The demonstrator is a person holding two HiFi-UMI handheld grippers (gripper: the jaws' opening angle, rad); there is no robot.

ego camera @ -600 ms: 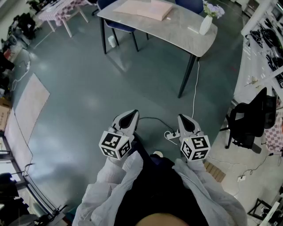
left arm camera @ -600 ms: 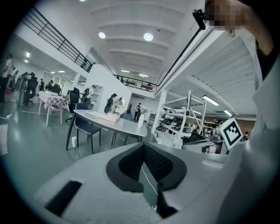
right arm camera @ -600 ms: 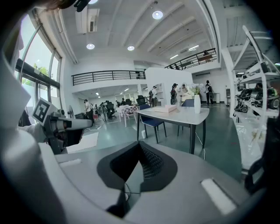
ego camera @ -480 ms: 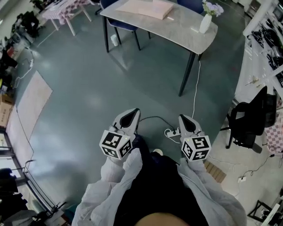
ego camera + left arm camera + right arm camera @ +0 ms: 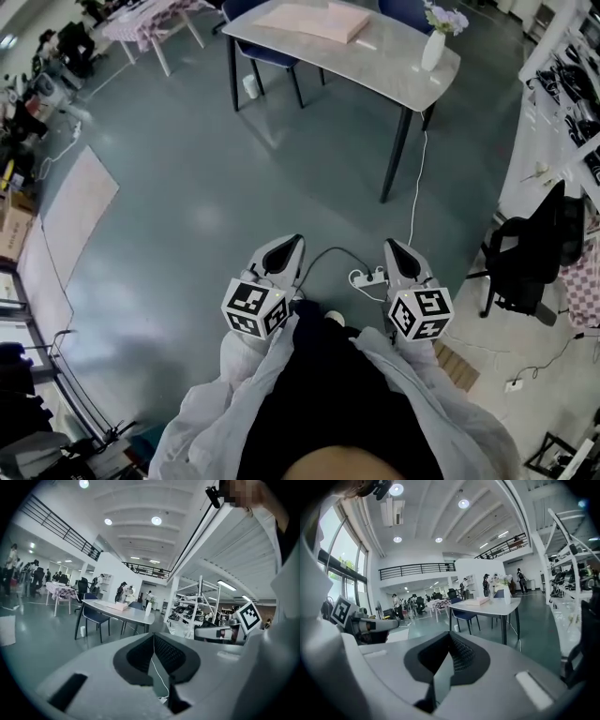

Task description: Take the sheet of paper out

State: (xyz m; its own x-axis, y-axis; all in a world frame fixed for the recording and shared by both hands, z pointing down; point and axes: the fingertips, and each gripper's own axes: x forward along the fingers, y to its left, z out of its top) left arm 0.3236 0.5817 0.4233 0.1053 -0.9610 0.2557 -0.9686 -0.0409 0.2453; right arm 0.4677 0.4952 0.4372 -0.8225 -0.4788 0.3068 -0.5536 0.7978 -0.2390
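A grey table (image 5: 394,80) stands far ahead across the floor, with a flat pink box (image 5: 309,19) and a white vase (image 5: 432,49) of flowers on it. I cannot make out a separate sheet of paper from here. My left gripper (image 5: 293,241) and right gripper (image 5: 390,245) are held side by side close to the person's body, well short of the table. Both are shut with nothing between the pads. In the left gripper view the left gripper (image 5: 153,635) points toward the table (image 5: 123,613). In the right gripper view the right gripper (image 5: 450,634) faces the table (image 5: 490,606) too.
A power strip (image 5: 367,277) and its cable lie on the floor just ahead of the grippers. A black office chair (image 5: 525,262) and shelving (image 5: 562,84) are at the right. A pale floor mat (image 5: 75,211) lies left. Blue chairs stand behind the table.
The head view has shifted a little and the grippers sit slightly further right in it. Both stay shut and empty in front of the body.
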